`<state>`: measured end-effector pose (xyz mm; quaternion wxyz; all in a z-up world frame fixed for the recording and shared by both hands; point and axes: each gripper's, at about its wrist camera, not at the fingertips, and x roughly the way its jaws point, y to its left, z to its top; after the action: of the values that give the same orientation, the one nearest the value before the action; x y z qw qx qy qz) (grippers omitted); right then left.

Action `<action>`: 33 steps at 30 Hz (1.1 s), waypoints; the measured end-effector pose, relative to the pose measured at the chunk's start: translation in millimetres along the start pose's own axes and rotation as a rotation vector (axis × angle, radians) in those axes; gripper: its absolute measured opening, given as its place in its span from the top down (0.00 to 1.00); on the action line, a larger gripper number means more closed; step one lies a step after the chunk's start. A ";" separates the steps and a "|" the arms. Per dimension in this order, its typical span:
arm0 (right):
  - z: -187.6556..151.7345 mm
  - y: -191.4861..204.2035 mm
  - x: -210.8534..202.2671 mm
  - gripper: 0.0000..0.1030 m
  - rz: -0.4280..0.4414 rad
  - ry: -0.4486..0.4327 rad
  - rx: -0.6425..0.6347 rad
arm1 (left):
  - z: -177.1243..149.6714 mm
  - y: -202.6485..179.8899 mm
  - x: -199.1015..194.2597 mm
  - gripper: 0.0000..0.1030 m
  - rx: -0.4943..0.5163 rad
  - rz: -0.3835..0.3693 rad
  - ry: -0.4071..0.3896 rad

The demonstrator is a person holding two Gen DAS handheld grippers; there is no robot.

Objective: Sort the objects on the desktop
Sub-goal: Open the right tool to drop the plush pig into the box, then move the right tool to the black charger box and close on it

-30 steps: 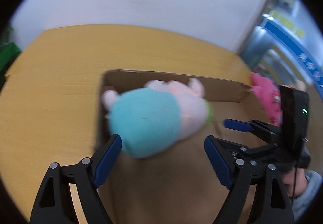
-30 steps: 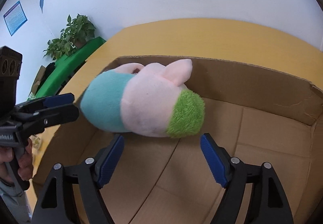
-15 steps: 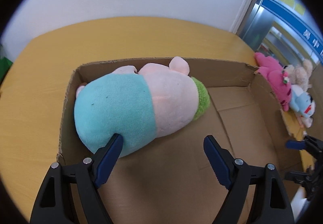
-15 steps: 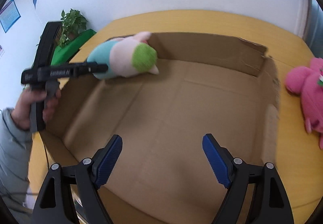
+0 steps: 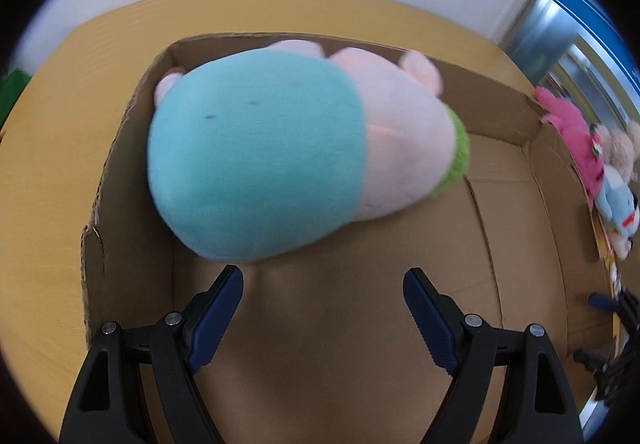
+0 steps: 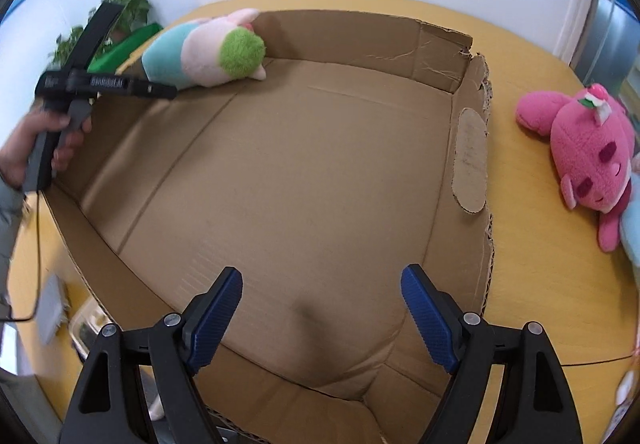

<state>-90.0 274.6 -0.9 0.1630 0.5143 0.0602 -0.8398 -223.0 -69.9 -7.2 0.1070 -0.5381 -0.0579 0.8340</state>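
Observation:
A soft toy pig (image 5: 280,148), teal, pink and green, lies in the far left corner of an open cardboard box (image 5: 500,212). My left gripper (image 5: 324,284) hangs just above and short of it. Its jaws are closing, with nothing between them; the pig lies beyond the fingertips. In the right wrist view the pig (image 6: 204,56) is far off at the box's back left. My right gripper (image 6: 322,282) stands open over the near part of the bare box floor (image 6: 320,164). A pink plush (image 6: 580,160) lies on the table to the right of the box.
The box stands on a yellow wooden table (image 6: 540,304). Beside the pink plush (image 5: 572,136) lie a beige bear (image 5: 620,148) and a light blue toy (image 5: 618,204). A hand (image 6: 36,148) holds the left gripper at the box's left wall. A potted plant (image 6: 124,4) stands behind.
The pig dropped out from between both grippers into the box corner. My left gripper sank toward it. My right gripper swung right, and the pink plush came into its view.

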 end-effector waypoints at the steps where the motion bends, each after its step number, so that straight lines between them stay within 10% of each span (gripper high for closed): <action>1: -1.6 -0.4 0.0 0.21 -0.007 0.001 -0.012 | 1.0 5.6 1.8 0.29 -0.027 -0.011 0.007; 10: -7.0 -2.1 4.0 0.21 -0.035 0.000 -0.074 | 4.7 19.0 16.7 0.39 -0.169 -0.033 0.028; 23: -15.4 -1.5 -10.6 0.22 -0.083 -0.022 -0.082 | -70.9 -28.2 -111.6 0.34 0.068 -0.018 -0.174; 33: -71.8 55.0 -120.5 0.00 0.064 -0.334 -0.136 | -175.6 -18.6 -146.4 0.32 0.042 -0.087 -0.214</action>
<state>39.4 267.8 76.0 0.2320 0.3571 0.0727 -0.9019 -2.7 -90.4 53.6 0.1477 -0.4406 -0.0747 0.8823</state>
